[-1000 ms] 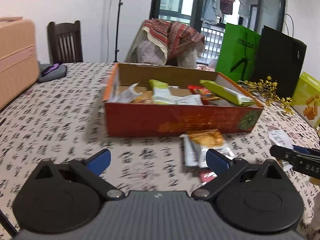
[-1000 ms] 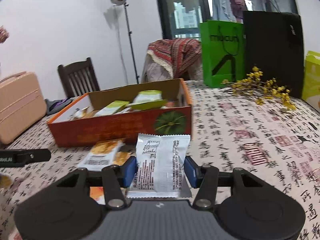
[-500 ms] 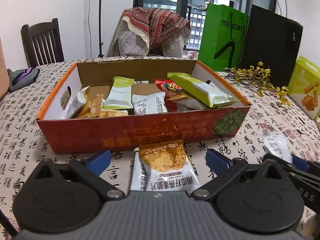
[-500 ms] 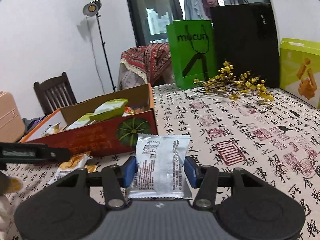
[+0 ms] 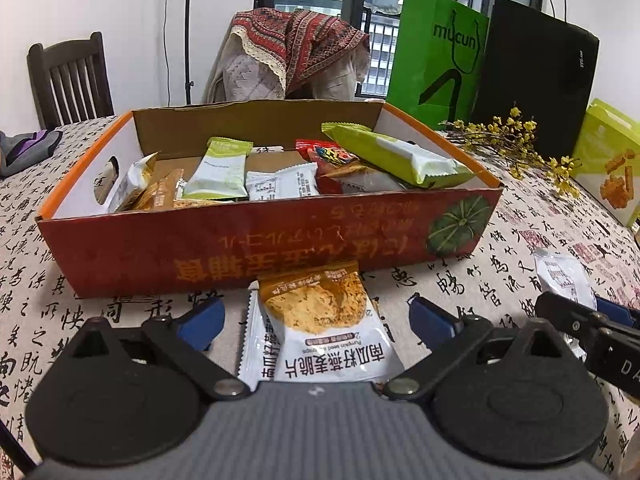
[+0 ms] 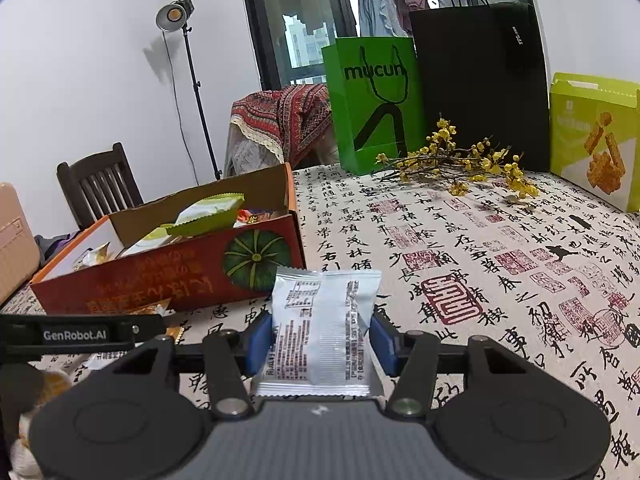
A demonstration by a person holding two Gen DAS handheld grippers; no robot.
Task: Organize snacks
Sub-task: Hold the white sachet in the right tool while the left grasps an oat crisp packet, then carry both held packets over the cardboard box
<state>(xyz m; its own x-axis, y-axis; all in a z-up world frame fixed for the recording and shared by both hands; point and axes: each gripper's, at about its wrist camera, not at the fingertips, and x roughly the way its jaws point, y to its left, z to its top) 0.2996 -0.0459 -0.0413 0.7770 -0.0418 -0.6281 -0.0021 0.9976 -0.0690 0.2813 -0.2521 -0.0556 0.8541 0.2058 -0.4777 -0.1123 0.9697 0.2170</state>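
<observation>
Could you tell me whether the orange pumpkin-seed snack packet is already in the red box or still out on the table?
Out: the orange packet lies on the tablecloth before the red box.

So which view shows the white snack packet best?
The right wrist view: the white snack packet fills the centre between the right gripper pads. The left wrist view catches only part of it at the right edge.

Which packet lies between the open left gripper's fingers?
Find the red box on the table. On the cloth against its near wall lie two overlapping packets; it is the top one, with an orange crisp picture, not the plain white one beneath.
</observation>
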